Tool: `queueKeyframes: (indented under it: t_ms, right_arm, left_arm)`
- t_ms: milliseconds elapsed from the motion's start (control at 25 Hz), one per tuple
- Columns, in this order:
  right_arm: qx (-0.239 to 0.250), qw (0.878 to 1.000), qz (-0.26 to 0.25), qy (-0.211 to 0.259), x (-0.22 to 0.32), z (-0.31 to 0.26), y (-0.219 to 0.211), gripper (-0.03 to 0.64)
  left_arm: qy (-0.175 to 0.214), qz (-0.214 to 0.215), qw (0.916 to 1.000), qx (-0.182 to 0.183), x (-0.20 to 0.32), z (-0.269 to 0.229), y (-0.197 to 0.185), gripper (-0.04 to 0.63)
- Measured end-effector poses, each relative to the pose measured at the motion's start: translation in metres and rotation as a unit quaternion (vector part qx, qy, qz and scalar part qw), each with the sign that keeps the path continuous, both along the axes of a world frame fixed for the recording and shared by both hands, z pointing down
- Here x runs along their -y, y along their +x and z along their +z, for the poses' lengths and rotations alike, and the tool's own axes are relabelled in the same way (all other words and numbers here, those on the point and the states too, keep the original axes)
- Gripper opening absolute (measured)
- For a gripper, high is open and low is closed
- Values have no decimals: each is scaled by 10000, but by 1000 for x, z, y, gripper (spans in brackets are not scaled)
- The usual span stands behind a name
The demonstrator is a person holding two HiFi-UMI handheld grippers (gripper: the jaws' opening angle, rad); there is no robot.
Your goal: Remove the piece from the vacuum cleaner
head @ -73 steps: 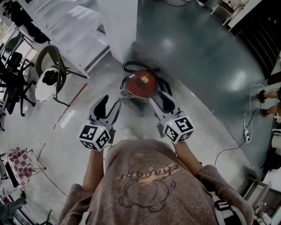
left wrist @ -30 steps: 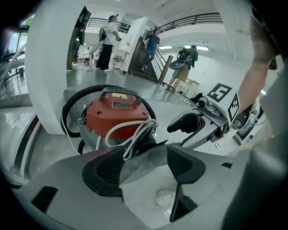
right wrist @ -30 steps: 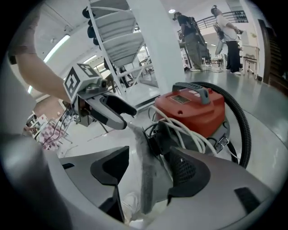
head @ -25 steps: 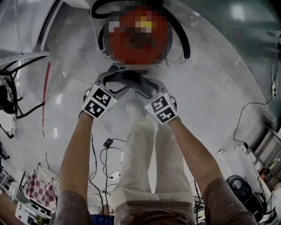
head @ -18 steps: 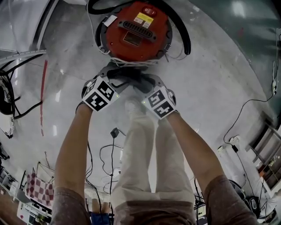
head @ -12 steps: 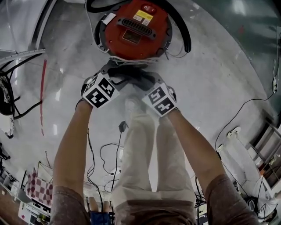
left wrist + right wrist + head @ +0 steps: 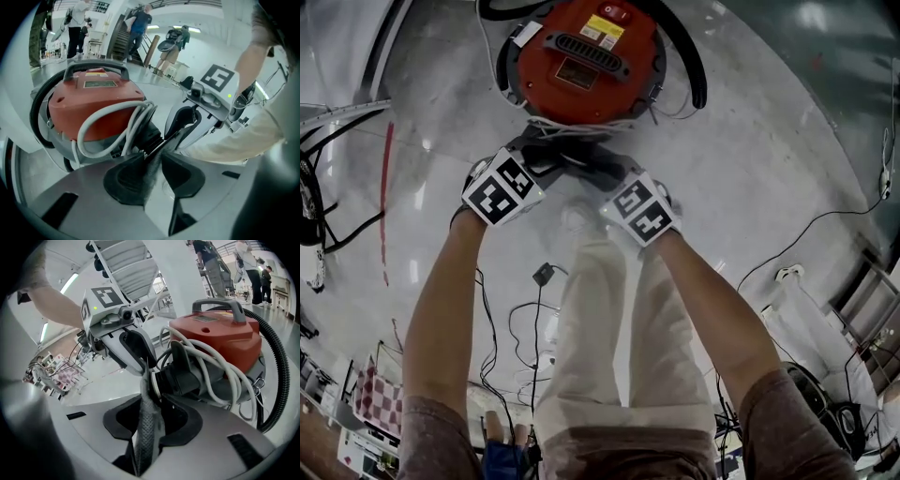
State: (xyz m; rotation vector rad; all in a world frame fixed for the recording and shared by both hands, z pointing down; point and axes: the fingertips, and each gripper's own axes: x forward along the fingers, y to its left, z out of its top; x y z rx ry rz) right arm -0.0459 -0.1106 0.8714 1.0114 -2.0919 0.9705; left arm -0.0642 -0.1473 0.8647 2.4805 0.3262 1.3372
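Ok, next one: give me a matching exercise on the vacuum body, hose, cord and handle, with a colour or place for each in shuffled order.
Things:
1 vacuum body
2 hose
3 cord
4 handle

Descriptions:
A pale, looped across the front
B red
C arched over the top
D black, curving round the side

Pairs: 1-B, 2-D, 3-A, 4-C
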Motion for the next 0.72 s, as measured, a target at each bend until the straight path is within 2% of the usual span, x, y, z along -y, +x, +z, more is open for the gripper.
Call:
queueKeyframes:
  t_ms: [40, 160, 440, 720]
  right_arm:
    - [4, 10000, -3, -15, -2, 0, -1, 81]
    - [-22, 10000, 41, -11, 0, 1, 0, 74]
    - [-90, 9999, 93, -51, 0, 0, 0, 61]
    - [-145, 9997, 192, -69, -3, 0, -2, 58]
  left_arm:
    - [-68, 12, 10000, 71, -1, 1, -3, 101]
    - [-151, -15, 9998, 133, -1, 4, -8, 86]
    - [-434, -630, 9969, 191, -3, 1, -13, 78]
    - [-549, -820, 9948, 236, -6, 0, -16, 78]
